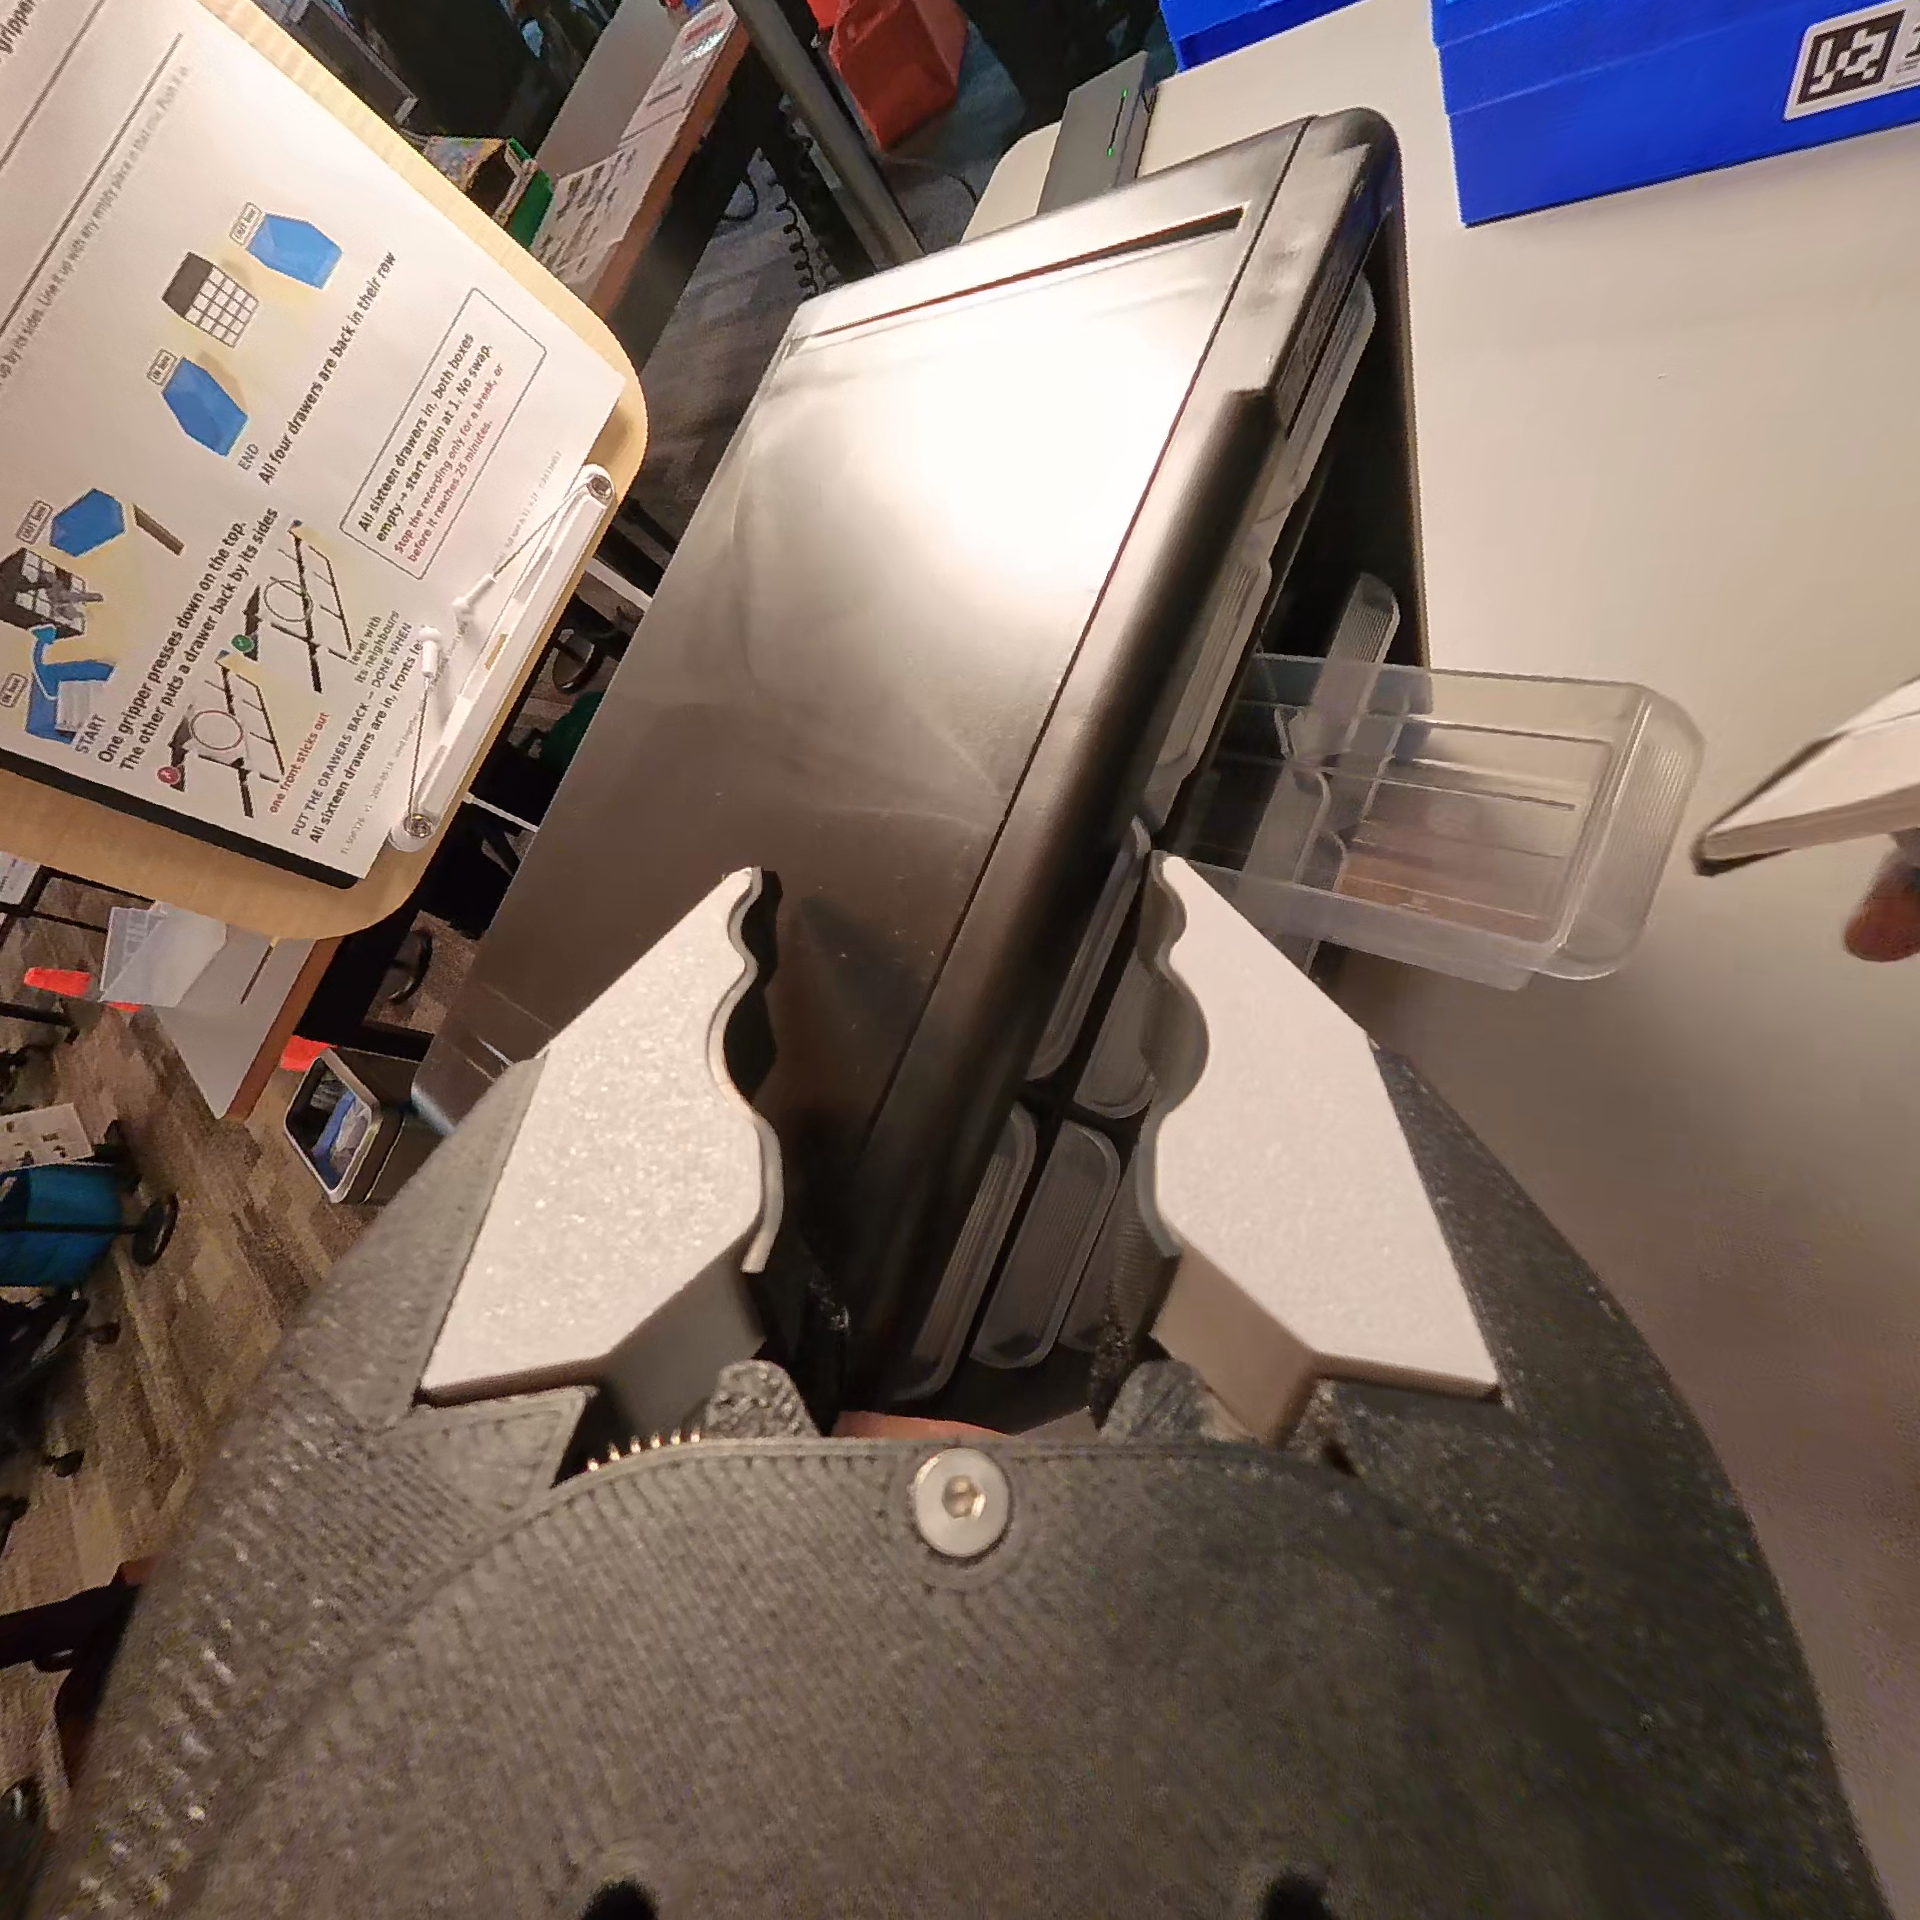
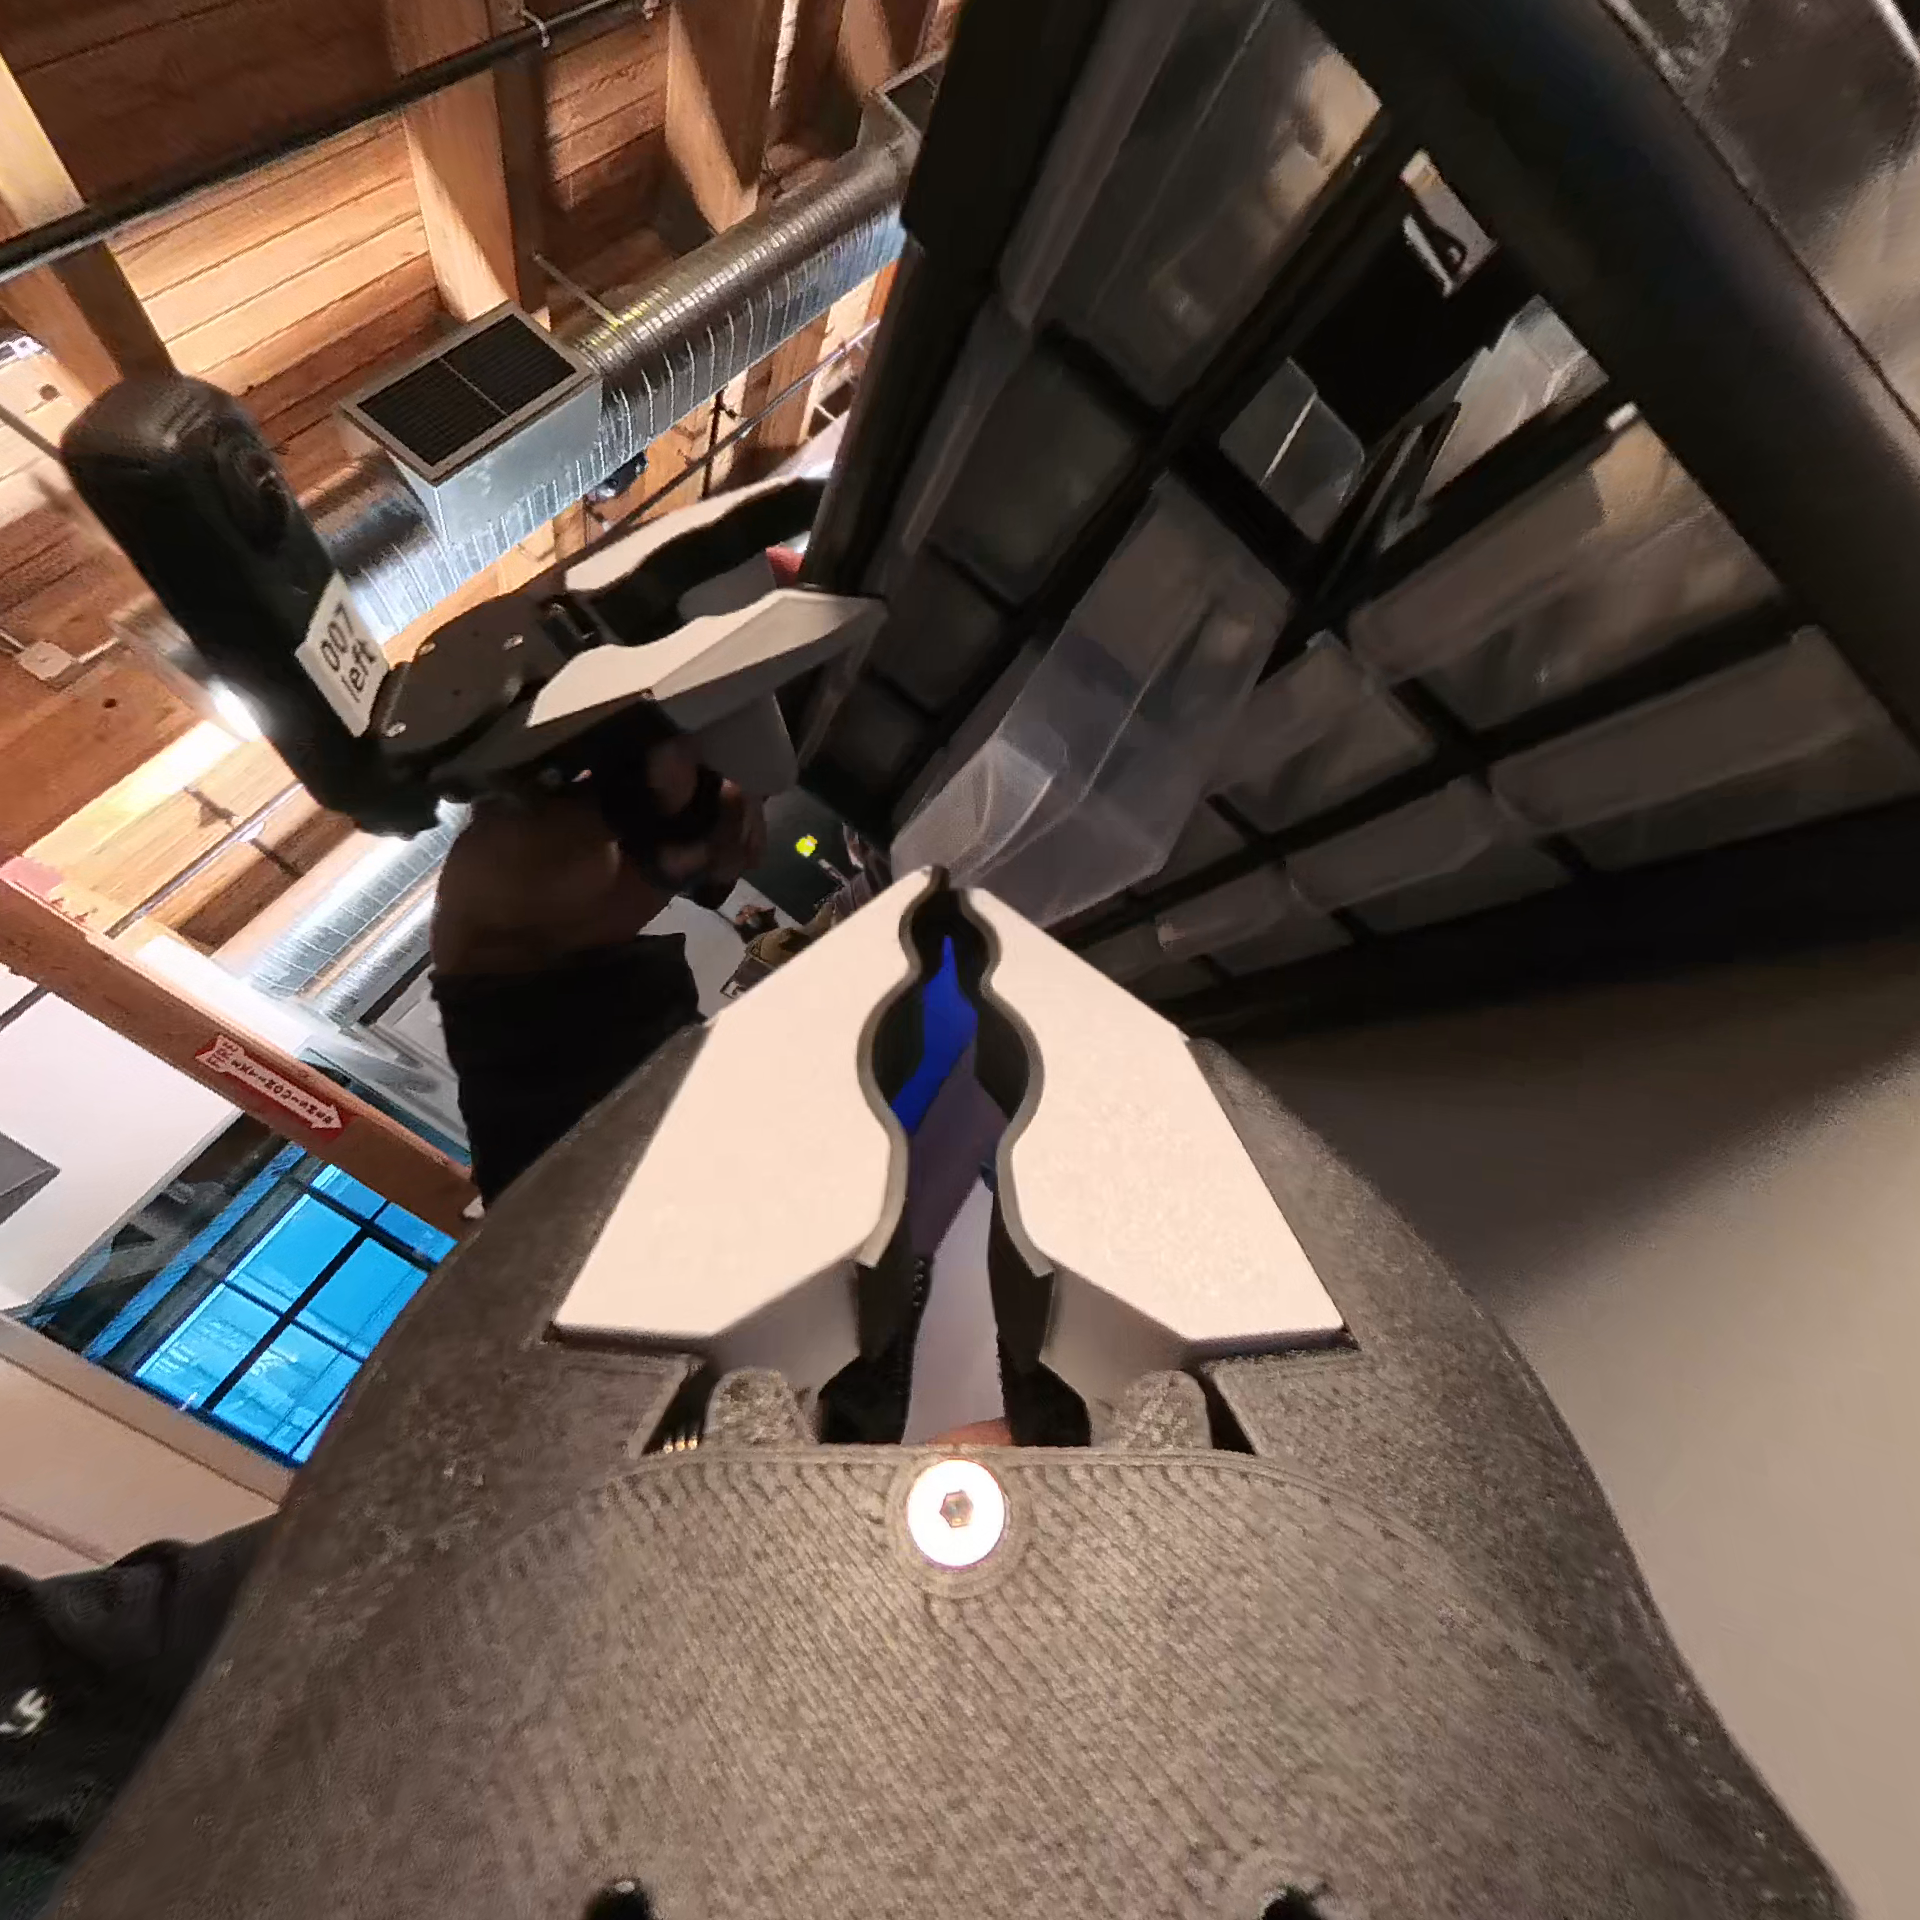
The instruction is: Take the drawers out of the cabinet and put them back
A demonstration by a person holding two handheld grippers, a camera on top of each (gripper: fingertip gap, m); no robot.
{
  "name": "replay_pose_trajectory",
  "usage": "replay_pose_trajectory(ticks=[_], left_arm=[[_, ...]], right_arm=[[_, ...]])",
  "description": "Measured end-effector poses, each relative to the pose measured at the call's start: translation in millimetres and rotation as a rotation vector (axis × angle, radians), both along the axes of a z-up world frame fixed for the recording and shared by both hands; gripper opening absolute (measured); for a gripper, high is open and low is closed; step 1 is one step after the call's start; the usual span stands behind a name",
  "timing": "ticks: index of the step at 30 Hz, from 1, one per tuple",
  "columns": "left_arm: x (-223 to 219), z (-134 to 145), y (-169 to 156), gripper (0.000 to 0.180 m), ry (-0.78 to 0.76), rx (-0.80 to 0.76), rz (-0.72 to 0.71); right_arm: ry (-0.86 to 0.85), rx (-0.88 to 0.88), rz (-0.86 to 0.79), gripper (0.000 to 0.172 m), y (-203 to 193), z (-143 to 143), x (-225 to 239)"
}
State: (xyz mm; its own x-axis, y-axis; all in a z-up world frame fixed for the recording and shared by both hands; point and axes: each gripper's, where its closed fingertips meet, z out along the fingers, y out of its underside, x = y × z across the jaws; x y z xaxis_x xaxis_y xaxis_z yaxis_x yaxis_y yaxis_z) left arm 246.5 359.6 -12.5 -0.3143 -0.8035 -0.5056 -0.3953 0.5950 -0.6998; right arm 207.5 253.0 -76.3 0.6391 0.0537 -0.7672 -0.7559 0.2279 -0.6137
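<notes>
Left wrist view, clear drawer [image 1: 1455, 821] protruding lengthwise rightward from black cabinet [image 1: 883, 623]

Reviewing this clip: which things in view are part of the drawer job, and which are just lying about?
Part of the job:
- black cabinet
- clear drawer sticking partway out
- left claw, open, straddling the cabinet's top edge
- right claw, shut, near the drawer

Lying about:
- instruction sheet
- blue boxes
- ceiling duct
</notes>
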Motion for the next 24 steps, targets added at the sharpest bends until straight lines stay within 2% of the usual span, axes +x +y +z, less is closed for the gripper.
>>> replay_pose_trajectory(ticks=[6, 8, 11, 14, 17, 20, 24], left_arm=[[-0.4, -0.3, -0.2, 0.073, 0.000, 0.004, 0.006], [-0.6, -0.5, -0.1, 0.073, 0.001, 0.009, 0.008], [-0.7, -1.1, -0.1, 0.070, 0.004, 0.017, 0.008], [-0.4, -1.5, 0.1, 0.070, 0.006, 0.018, 0.006], [-0.6, -1.5, 0.2, 0.072, 0.006, 0.018, 0.005], [-0.6, -1.7, 0.2, 0.070, 0.006, 0.021, 0.006], [-0.6, -1.7, 0.1, 0.072, 0.006, 0.022, 0.006]], right_arm=[[-0.025, -0.035, 0.008, 0.005, -4.4, -8.5, -5.4], [-0.102, -0.063, 0.008, 0.010, -6.4, -6.9, -7.9], [-0.403, -0.156, -0.069, 0.019, -19.1, -1.3, -2.4], [-0.897, -0.269, -0.162, 0.029, -28.7, 17.0, 6.7], [-1.310, -0.373, -0.137, 0.039, -20.8, 28.4, 4.8], [-1.529, -0.396, -0.024, 0.045, -6.5, 31.8, -6.6], [-1.768, -0.524, 0.097, 0.047, 9.0, 15.0, -7.1]])
